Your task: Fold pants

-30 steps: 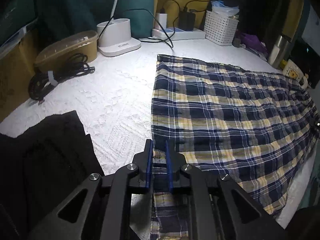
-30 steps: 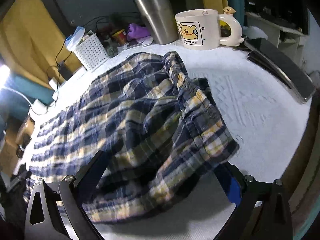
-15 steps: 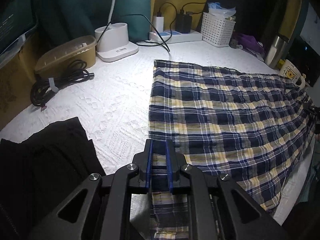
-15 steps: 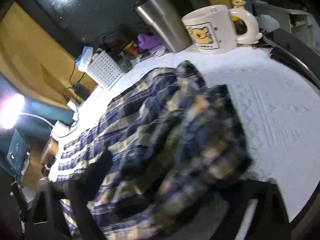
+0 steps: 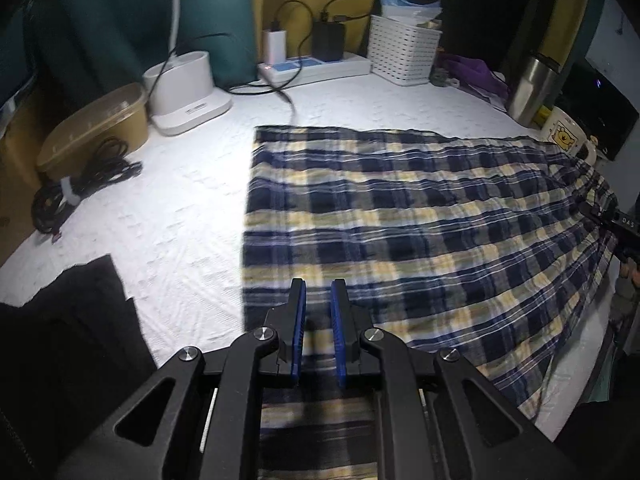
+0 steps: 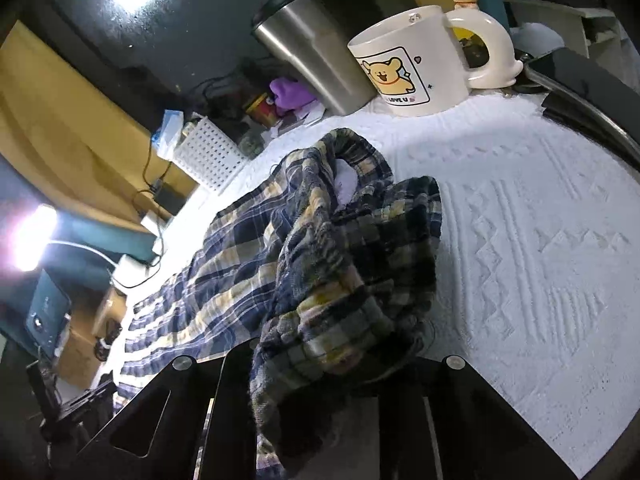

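The plaid pants, navy, yellow and white, lie spread flat across the white textured tabletop. My left gripper is nearly shut with a narrow gap, pinching the near hem of the pants, which runs under its body. My right gripper shows at the far right of the left wrist view, at the waistband end. In the right wrist view the bunched waistband drapes over my right gripper and hides its fingers; it is lifted off the tabletop.
A cartoon mug and steel tumbler stand beyond the waistband. A white basket, power strip, white lamp base, brown lidded box, coiled cable ring the table. Black cloth lies near left.
My right gripper closed on the waistband and lifted it, bunching the fabric. My left gripper rose and tilted while still holding the hem.
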`<state>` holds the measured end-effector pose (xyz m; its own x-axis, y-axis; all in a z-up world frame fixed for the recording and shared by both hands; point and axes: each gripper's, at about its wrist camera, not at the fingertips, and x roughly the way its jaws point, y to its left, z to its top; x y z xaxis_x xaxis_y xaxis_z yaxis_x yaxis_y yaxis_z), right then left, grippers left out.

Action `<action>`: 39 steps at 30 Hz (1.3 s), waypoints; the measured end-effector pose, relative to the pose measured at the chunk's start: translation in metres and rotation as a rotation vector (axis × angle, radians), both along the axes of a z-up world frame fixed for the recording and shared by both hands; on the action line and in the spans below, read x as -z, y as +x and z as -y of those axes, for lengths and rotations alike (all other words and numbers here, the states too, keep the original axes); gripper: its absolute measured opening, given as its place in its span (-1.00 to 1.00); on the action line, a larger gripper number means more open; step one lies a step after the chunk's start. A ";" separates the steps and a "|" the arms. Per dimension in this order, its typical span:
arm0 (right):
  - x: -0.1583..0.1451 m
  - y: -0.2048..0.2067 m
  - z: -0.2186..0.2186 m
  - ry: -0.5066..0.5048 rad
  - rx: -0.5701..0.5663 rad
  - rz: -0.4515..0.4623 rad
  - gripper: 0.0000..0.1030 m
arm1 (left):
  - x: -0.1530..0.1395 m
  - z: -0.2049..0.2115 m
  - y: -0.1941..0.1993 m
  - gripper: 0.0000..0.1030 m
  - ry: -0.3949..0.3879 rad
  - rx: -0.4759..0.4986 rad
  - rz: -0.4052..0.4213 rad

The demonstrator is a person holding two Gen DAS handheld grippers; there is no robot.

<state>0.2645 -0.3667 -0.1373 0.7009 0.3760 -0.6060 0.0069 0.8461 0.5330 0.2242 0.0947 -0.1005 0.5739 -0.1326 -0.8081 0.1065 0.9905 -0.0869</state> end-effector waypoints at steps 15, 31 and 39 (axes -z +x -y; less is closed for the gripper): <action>-0.019 -0.014 0.052 -0.051 0.059 0.025 -0.74 | 0.004 0.049 0.014 -0.77 0.003 0.066 -0.046; -0.018 -0.013 0.035 -0.127 0.033 0.002 0.68 | 0.023 0.023 0.009 -1.00 0.027 -0.028 -0.017; -0.020 -0.012 0.047 -0.093 0.081 -0.014 0.68 | 0.020 0.008 0.002 -1.00 -0.034 -0.057 -0.031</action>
<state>0.2521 -0.4137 -0.1170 0.7184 0.2598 -0.6453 0.0842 0.8883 0.4514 0.2266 0.0870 -0.1202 0.5559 -0.1284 -0.8213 0.0468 0.9913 -0.1233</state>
